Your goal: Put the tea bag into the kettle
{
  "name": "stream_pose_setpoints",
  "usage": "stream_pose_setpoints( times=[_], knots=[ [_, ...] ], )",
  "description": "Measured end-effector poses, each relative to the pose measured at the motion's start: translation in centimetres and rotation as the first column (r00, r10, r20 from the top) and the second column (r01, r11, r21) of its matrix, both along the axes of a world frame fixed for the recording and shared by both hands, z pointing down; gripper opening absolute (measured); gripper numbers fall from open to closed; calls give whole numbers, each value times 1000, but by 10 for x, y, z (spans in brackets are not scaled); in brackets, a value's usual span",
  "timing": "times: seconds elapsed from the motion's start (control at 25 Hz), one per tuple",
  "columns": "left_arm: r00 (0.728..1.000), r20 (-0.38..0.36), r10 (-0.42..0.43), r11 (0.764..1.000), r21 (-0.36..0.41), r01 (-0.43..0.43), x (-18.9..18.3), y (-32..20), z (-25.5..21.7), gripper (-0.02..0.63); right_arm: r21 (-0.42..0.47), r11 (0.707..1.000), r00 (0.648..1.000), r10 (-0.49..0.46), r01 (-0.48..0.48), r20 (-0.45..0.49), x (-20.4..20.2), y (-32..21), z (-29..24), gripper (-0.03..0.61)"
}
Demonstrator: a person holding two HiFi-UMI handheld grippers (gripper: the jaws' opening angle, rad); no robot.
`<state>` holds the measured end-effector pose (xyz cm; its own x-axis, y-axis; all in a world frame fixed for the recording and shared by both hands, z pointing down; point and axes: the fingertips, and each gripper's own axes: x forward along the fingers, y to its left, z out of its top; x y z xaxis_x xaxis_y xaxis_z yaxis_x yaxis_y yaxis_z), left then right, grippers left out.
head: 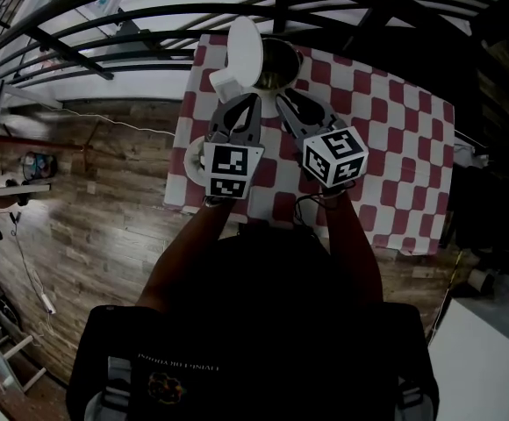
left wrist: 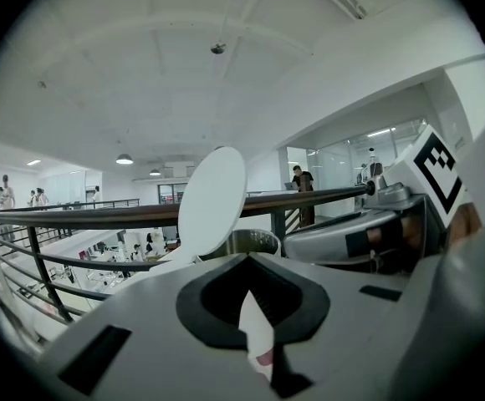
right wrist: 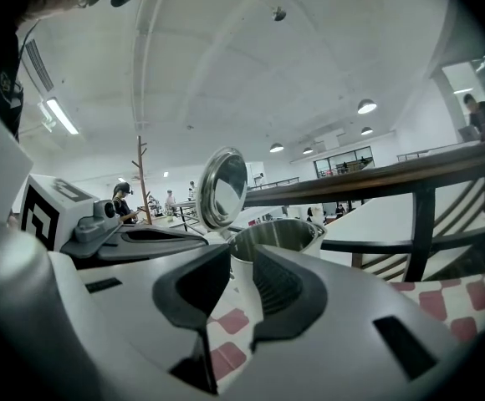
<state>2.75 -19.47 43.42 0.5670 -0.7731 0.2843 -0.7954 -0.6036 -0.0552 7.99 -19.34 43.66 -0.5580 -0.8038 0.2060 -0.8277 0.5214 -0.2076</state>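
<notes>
**Tea bag pinched in left tongs, kettle lid up**

The tea bag [left wrist: 257,328], a white slip with a pink mark, sits low centre in the left gripper view. The left tongs [left wrist: 248,267] are pressed together on it. Just beyond them stands the kettle [left wrist: 247,241], its lid [left wrist: 213,195] tipped up. The right tongs [right wrist: 241,255] are spread and hold nothing (only checked cloth [right wrist: 226,324] and the kettle's wall show through the gap). In the head view both tongs point at the kettle, near the top edge of the counter [head: 395,147].

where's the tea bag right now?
Left gripper view, centre: tea bag pinched in the shut left tool, with the open kettle just beyond its tips.
</notes>
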Motion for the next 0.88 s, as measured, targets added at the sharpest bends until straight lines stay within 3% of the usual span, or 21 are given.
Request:
stream_pose_setpoints(
  times=[0.08,0.12,0.16,0.88],
  knots=[
    [1000,-2,-17,1000,0,17,-9,0,-1,5,21,1000,1000,-2,2,-13,-5,1,-4,86],
    [1000,-2,-24,1000,0,24,-13,1,-2,5,39,999,1000,-3,4,-26,-8,2,-6,21],
    [999,-2,-32,999,1,32,-18,1,-2,5,57,998,999,-9,12,-40,-12,3,-9,15],
    [994,-12,-111,993,23,112,-75,11,-17,5,242,963,991,-99,117,-86,-67,6,-86,14]
  ],
)
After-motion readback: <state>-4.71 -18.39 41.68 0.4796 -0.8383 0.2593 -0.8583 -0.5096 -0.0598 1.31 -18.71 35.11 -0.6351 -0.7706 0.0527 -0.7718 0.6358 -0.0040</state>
